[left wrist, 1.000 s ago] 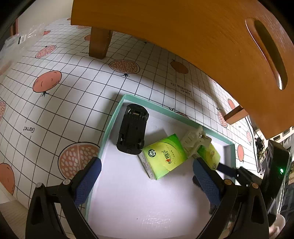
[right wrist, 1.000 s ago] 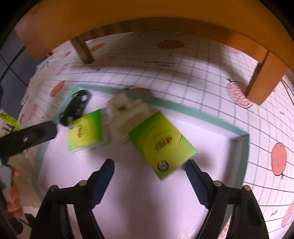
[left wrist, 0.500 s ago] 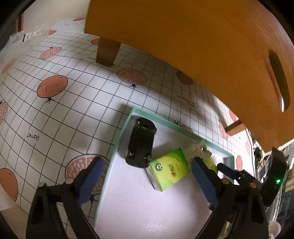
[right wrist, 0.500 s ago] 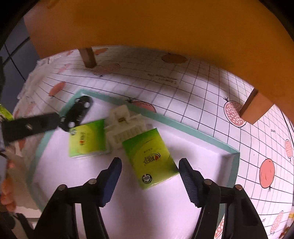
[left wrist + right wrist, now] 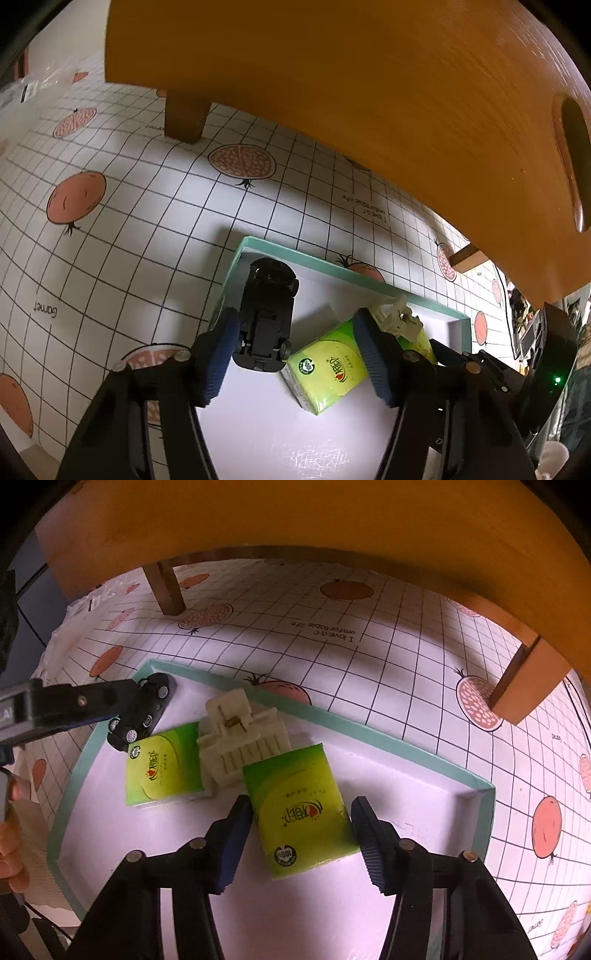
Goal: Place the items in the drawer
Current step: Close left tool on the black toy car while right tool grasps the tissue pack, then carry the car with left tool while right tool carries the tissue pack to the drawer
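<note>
Both grippers are descending toward the shallow teal-rimmed white tray compared with a second ago, and their fingers are standing narrower than they were. Left gripper is hovering with its jaws partly open and holding nothing; its left pad is sitting just beside the overturned black toy car, which is lying at 11 o'clock from the fingertips, long axis running toward 12. Right gripper is likewise partly open and empty-handed, its pads flanking the nearer green tissue packet, whose long axis is pointing roughly from 6 to 12, straight along the fingers; whether the pads are touching it is unclear. A second green tissue packet is lying at 10 o'clock from it, with the cream plastic block between them. Judging by this, the right gripper is better aligned for closing.
</note>
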